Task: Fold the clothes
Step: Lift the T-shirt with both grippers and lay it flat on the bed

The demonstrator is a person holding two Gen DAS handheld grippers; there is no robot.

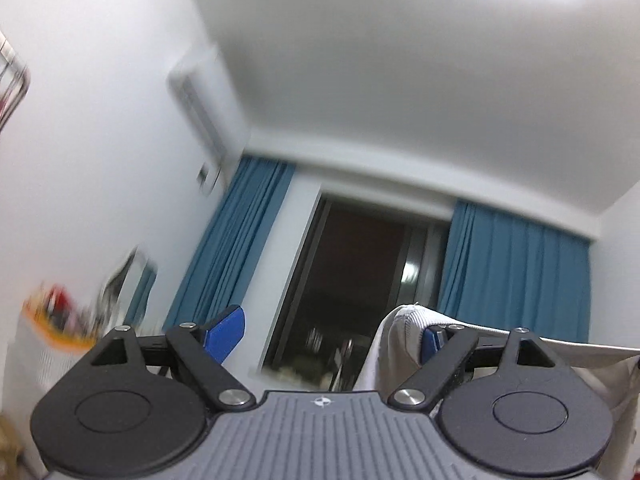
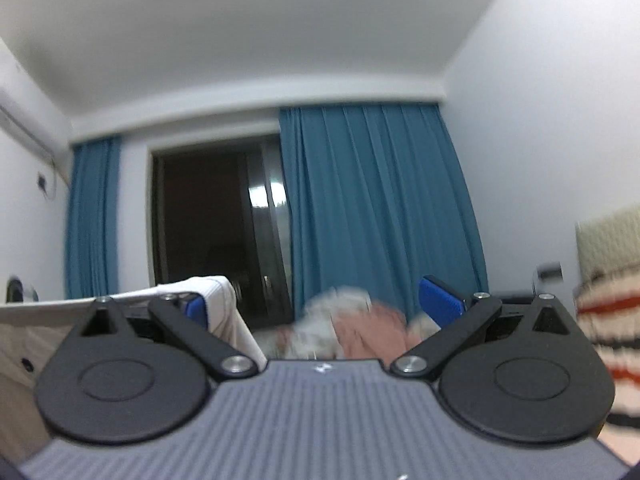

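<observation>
Left wrist view, setting: the camera tilts up toward a white ceiling, blue curtains [image 1: 516, 272] and a dark window [image 1: 360, 280]; the left edge is motion-blurred.
Left wrist view, gripper: the left gripper [image 1: 332, 334] has its jaws spread wide, with a clear gap between the two blue pads.
Left wrist view, garment: a pale garment [image 1: 396, 344] hangs draped over the right-side finger only, its top edge running off to the right as a taut line. It is hooked on that finger, not pinched.
Right wrist view, setting: the same curtains and window, seen more level; a striped textile [image 2: 608, 320] is blurred at the right.
Right wrist view, gripper: the right gripper [image 2: 316, 308] is also spread apart, pads well separated.
Right wrist view, garment: the pale garment [image 2: 224, 304] is draped over the left-side finger and stretches away to the left.
Right wrist view, pile: a blurred heap of pink and white clothes [image 2: 352, 328] lies ahead, beyond the fingers.
Step, as judged: the garment appears to be held up and stretched between the two grippers to open it out before laying it flat.
Doing it well: keep both grippers level and pulling gently apart so the top edge stays straight. Since the cloth only rests on one finger of each, avoid tilting inward, or it may slip off.
</observation>
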